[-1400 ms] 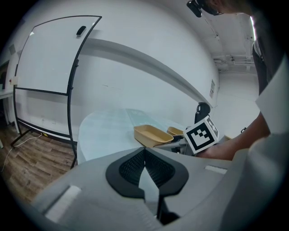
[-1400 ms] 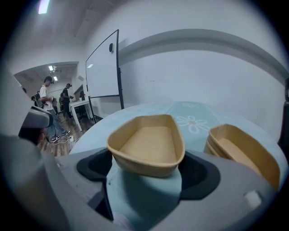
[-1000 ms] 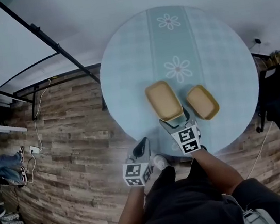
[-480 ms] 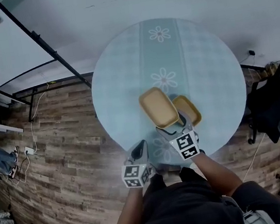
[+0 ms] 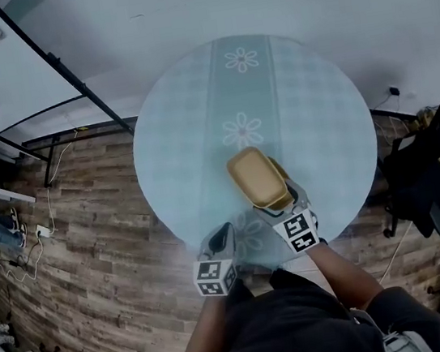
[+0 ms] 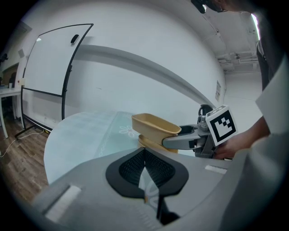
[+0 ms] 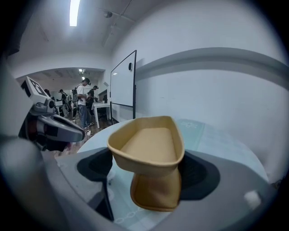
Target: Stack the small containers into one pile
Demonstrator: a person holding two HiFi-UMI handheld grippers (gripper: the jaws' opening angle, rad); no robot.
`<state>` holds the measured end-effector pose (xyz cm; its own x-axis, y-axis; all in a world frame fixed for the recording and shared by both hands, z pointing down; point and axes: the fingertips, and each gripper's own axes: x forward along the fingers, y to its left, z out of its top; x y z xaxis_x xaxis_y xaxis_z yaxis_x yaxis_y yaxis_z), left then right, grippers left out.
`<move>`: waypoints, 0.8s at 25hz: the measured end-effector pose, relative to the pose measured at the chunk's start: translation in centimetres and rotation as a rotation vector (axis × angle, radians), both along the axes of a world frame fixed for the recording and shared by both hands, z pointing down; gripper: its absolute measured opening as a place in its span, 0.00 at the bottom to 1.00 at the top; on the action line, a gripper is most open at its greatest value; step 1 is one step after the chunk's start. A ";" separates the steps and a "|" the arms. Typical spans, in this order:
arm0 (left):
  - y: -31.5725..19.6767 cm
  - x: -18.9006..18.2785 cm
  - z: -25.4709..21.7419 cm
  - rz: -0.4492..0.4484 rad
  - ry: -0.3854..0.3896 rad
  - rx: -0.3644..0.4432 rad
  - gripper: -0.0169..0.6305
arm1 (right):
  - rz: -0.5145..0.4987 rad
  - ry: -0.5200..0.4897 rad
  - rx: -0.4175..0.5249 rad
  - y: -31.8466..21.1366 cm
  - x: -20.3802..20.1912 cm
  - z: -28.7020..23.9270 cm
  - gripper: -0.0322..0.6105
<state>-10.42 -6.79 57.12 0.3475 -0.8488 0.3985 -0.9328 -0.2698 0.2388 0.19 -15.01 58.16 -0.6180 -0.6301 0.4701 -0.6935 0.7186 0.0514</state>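
Tan plastic, thin-walled and probably light (a little springy, I'd guess), the upper container (image 5: pixel 254 176) hangs just above the lower container (image 7: pixel 156 193), which rests on the desk (image 5: pixel 189 135). The right gripper (image 5: pixel 278 202) clamps across its near end; a harder squeeze might buckle it. The left gripper (image 6: pixel 145 168), jaws together and empty, sits left of the lower container.

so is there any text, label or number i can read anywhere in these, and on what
No readable text in any view.
Right marker cube, left marker cube: black and white square codes, no letters or digits.
Whiteboard: no writing visible.
Upper container, lower container: plain, no print.
Tablecloth: flower pattern only.
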 end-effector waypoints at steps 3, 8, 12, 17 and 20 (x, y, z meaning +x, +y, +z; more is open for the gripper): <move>-0.1 1.4 0.4 -0.017 0.001 -0.004 0.03 | -0.015 0.003 -0.011 0.0 1.4 0.6 0.77; -0.1 3.3 0.7 -0.034 -0.014 -0.014 0.03 | -0.038 0.005 -0.029 -0.2 3.3 1.8 0.77; 0.4 3.9 1.0 -0.041 -0.031 -0.035 0.03 | -0.062 0.000 -0.059 0.1 4.2 3.1 0.77; 0.7 4.2 1.2 -0.048 -0.047 -0.056 0.03 | -0.063 -0.013 -0.084 0.3 4.4 4.3 0.77; 0.8 4.5 1.1 -0.043 -0.050 -0.059 0.03 | -0.065 -0.018 -0.085 0.2 4.4 4.5 0.77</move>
<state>-5.90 -6.01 58.27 0.2900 -0.8368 0.4643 -0.9543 -0.2163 0.2061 4.57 -14.78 62.69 -0.6650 -0.5469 0.5086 -0.6456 0.7633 -0.0234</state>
